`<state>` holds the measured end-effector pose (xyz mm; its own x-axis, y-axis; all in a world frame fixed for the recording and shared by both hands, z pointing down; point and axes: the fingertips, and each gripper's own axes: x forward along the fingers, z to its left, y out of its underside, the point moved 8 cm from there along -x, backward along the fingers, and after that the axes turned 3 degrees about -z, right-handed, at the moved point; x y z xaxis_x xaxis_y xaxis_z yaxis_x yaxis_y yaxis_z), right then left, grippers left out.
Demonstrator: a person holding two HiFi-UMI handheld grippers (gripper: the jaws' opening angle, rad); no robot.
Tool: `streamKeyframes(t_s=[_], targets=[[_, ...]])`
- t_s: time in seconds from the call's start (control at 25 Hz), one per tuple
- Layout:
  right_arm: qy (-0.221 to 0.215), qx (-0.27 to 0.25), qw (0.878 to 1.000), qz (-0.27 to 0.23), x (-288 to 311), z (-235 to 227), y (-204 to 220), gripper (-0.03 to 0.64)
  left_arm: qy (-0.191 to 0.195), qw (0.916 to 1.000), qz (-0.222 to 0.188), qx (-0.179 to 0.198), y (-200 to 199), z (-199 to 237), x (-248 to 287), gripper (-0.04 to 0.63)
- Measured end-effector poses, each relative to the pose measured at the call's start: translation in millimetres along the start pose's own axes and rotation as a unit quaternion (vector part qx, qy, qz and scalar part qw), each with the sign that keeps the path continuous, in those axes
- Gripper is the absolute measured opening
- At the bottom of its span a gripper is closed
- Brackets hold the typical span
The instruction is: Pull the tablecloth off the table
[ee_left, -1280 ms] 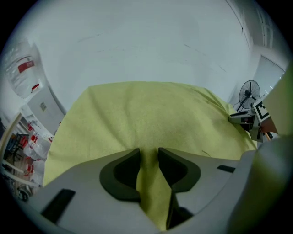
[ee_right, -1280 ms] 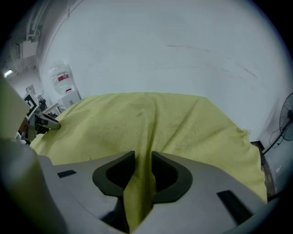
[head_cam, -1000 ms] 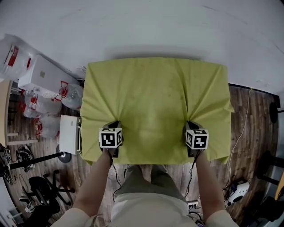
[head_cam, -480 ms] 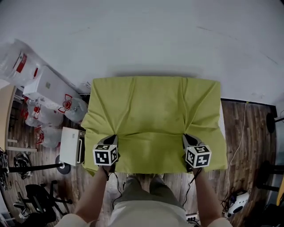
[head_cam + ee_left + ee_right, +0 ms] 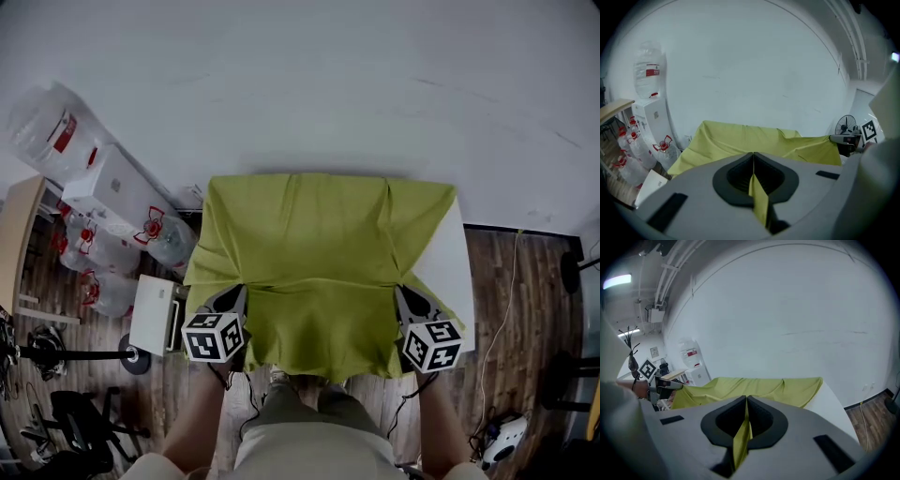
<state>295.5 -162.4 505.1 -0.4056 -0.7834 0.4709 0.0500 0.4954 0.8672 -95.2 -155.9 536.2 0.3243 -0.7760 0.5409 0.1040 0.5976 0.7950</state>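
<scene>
White table [image 5: 450,261] lies mostly draped, its tablecloth [image 5: 319,248] pinched (near edge) in left tongs [image 5: 234,296] and right tongs [image 5: 406,299].

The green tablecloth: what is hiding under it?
Under the tablecloth is a white table, whose top shows bare along the right side. Everywhere else the cloth covers it, so the rest of the top, and whatever may lie on it, cannot be seen.

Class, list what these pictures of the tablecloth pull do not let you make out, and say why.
- Table legs: head view, hidden beneath the tablecloth and the tabletop.
- How much cloth each gripper pinches: gripper views, where the bodies of the left gripper and right gripper cover it.
- Water bottle label print: head view, too small.
</scene>
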Motion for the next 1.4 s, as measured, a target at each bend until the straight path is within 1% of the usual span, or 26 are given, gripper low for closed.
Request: streamKeyframes(t_s=[0.2, 0.36, 0.6, 0.76, 0.84, 0.92, 1.16, 1.28, 1.4], targets=[[0.006, -0.025, 0.998, -0.054, -34, 11, -38, 0.029, 0.007, 0.9983, -0.056, 0.015, -34, -3, -34, 0.020], [0.007, -0.050, 0.993, -0.106, -65, 22, -75, 0.029, 0.009, 0.9939, -0.107, 0.027, -68, -1, -63, 0.020], [0.002, -0.103, 0.977, -0.184, -117, 50, -132, 0.030, 0.013, 0.9809, -0.185, 0.061, -122, -12, -113, 0.020], [-0.006, -0.123, 0.965, -0.233, -144, 65, -169, 0.031, 0.016, 0.9706, -0.223, 0.090, -156, -16, -138, 0.020], [-0.011, -0.143, 0.956, -0.257, -156, 75, -190, 0.031, 0.015, 0.9638, -0.244, 0.107, -176, -18, -152, 0.020], [-0.015, -0.160, 0.946, -0.283, -169, 86, -214, 0.030, 0.013, 0.9553, -0.269, 0.122, -197, -22, -170, 0.020], [-0.011, -0.191, 0.914, -0.358, -214, 117, -275, 0.031, 0.010, 0.9242, -0.345, 0.163, -256, -37, -227, 0.020], [-0.009, -0.196, 0.902, -0.384, -233, 126, -294, 0.031, 0.014, 0.9120, -0.370, 0.177, -277, -45, -250, 0.020], [-0.002, -0.203, 0.894, -0.400, -249, 131, -308, 0.031, 0.015, 0.9017, -0.390, 0.187, -295, -54, -268, 0.020]])
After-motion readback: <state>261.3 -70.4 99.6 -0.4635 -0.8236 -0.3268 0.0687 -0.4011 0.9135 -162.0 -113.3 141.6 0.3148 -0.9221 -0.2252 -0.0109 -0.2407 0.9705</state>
